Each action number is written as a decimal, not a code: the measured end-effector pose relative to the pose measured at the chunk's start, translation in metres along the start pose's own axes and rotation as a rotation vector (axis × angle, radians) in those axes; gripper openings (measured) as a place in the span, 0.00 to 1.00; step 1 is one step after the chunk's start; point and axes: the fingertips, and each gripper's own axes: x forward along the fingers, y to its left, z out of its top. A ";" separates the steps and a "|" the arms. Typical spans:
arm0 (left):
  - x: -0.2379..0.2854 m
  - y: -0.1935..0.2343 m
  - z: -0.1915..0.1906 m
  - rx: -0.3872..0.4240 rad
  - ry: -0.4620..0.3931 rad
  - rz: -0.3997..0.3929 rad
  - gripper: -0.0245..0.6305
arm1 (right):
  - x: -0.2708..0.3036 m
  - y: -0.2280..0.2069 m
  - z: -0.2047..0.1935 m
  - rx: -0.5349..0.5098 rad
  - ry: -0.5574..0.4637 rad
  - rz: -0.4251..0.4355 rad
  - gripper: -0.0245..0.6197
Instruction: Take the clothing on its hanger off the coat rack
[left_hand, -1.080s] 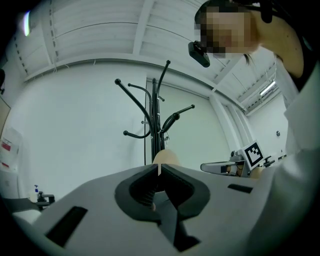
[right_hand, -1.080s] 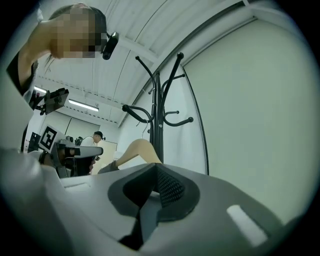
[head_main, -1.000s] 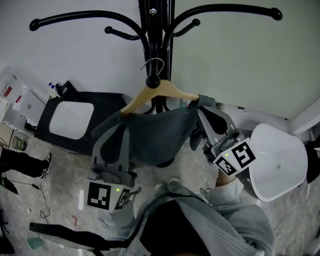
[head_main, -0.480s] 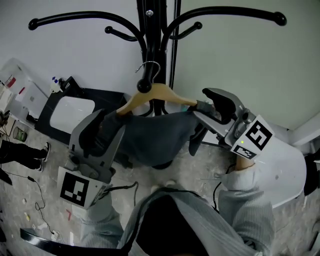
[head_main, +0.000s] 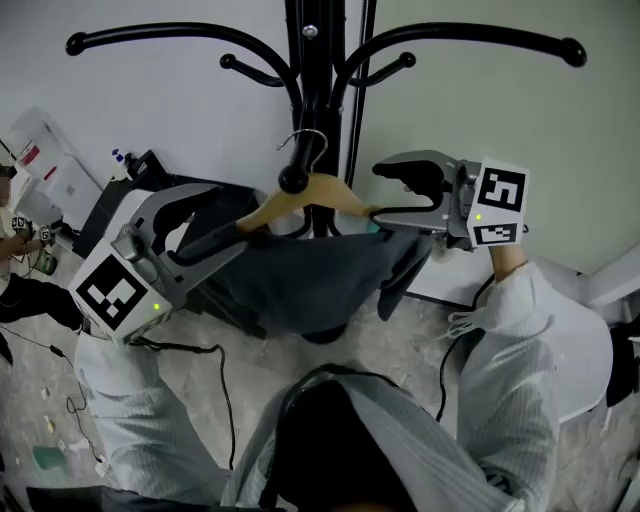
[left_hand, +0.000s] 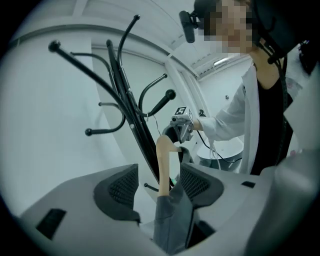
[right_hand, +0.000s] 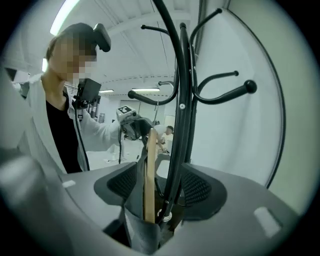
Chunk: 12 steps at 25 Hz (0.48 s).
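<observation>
While both grippers' jaws were opening, the wooden hanger (head_main: 335, 195) hung against the front of the black coat rack (head_main: 318, 90). Its wire hook (head_main: 306, 142) looped just above a knob-tipped peg (head_main: 293, 180) low on the rack's pole. Grey clothing (head_main: 300, 275) was draped over the hanger and sagged below it, in front of the rack.

The left gripper (head_main: 225, 215) was to the left of the rack, released. Its jaws were spread either side of the hanger's left end and the cloth covering it. In the left gripper view, pale wood and grey fabric stood between the ribbed pads without being pinched.

The right gripper (head_main: 378, 192) was to the right of the rack, likewise released, with the hanger's right end between its jaws. In the right gripper view, the hanger showed edge-on with cloth around its tip. Both sat loose between the pads, and the rack's pole rose just beyond them.
</observation>
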 end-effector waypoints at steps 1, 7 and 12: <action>0.008 0.002 -0.003 -0.012 0.002 -0.035 0.41 | 0.004 -0.001 0.000 0.006 0.013 0.035 0.42; 0.043 -0.007 -0.028 -0.063 0.087 -0.242 0.41 | 0.032 0.015 -0.013 0.020 0.125 0.229 0.42; 0.062 -0.010 -0.038 -0.082 0.105 -0.318 0.41 | 0.046 0.026 -0.034 0.025 0.195 0.290 0.41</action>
